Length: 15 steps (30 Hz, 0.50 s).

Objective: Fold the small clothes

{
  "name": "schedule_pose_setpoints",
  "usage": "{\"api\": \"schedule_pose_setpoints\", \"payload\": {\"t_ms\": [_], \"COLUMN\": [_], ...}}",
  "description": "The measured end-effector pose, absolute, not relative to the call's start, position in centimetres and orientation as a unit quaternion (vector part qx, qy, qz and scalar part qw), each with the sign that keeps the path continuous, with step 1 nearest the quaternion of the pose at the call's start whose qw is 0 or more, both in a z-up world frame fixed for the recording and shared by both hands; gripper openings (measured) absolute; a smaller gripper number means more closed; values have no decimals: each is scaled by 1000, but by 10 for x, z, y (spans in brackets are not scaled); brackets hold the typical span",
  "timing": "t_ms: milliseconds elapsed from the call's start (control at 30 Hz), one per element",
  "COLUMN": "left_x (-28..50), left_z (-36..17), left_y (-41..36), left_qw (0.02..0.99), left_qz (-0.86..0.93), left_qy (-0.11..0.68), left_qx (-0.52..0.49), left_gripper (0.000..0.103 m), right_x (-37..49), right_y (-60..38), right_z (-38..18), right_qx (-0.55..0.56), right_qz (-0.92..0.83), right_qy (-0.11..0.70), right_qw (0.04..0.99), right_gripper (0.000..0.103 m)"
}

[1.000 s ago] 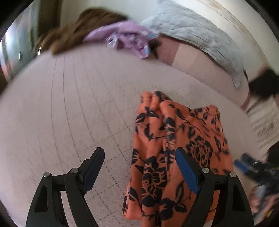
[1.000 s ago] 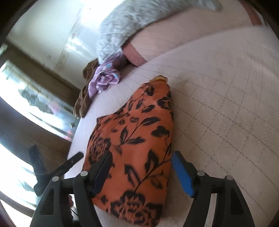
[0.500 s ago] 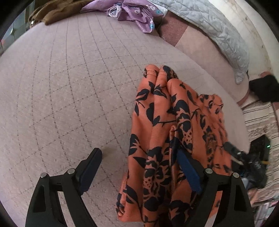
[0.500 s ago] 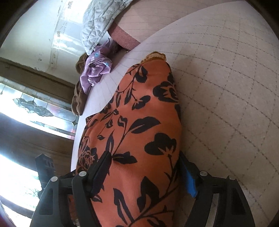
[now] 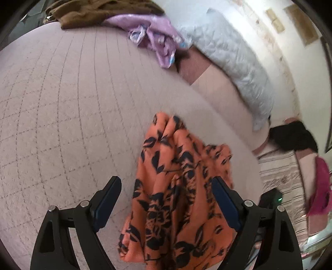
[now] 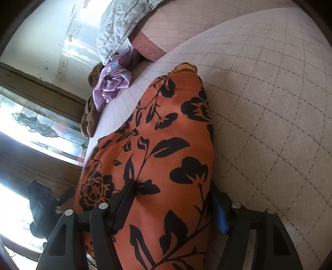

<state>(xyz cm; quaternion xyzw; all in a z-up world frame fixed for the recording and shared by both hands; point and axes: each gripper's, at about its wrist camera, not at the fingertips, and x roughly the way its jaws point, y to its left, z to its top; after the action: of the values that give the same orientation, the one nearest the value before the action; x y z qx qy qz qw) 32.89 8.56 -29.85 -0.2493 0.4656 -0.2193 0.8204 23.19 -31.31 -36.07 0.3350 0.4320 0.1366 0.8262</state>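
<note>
An orange garment with black flower print lies bunched on the quilted pink bedspread. My left gripper is open above its near end, and the cloth lies between and under the two fingers. In the right wrist view the same garment fills the middle. My right gripper is open, with its fingers spread either side of the cloth close over it. Cloth hides the fingertips in part.
A purple garment and a brown one lie at the far edge of the bed, beside a grey quilted pillow. They also show in the right wrist view, purple. The bed's edge drops to a striped rug.
The left gripper drew back and up from the garment, so the bed's far end shows again. The right gripper stayed close over the cloth, still open.
</note>
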Motion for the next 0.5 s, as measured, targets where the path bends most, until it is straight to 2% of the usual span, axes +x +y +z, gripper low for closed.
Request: {"api": "schedule_pose_setpoints", "payload": {"t_ms": [133, 233, 433, 500], "left_x": [332, 339, 341, 343], "left_z": [-306, -326, -335, -336], "left_y": [58, 45, 29, 21], "left_qw": [813, 781, 779, 777], "left_qz": [-219, -214, -223, -229], "left_qy": [506, 554, 558, 555], "left_qx": [-187, -192, -181, -187], "left_gripper": [89, 89, 89, 84], "right_x": [231, 230, 230, 228], "right_y": [-313, -313, -312, -309], "right_z": [-361, -361, -360, -359], "right_qx": [336, 338, 337, 329], "right_qz": [133, 133, 129, 123], "right_qy": [432, 432, 429, 426], "right_qw": [826, 825, 828, 834], "right_gripper": [69, 69, 69, 66]}}
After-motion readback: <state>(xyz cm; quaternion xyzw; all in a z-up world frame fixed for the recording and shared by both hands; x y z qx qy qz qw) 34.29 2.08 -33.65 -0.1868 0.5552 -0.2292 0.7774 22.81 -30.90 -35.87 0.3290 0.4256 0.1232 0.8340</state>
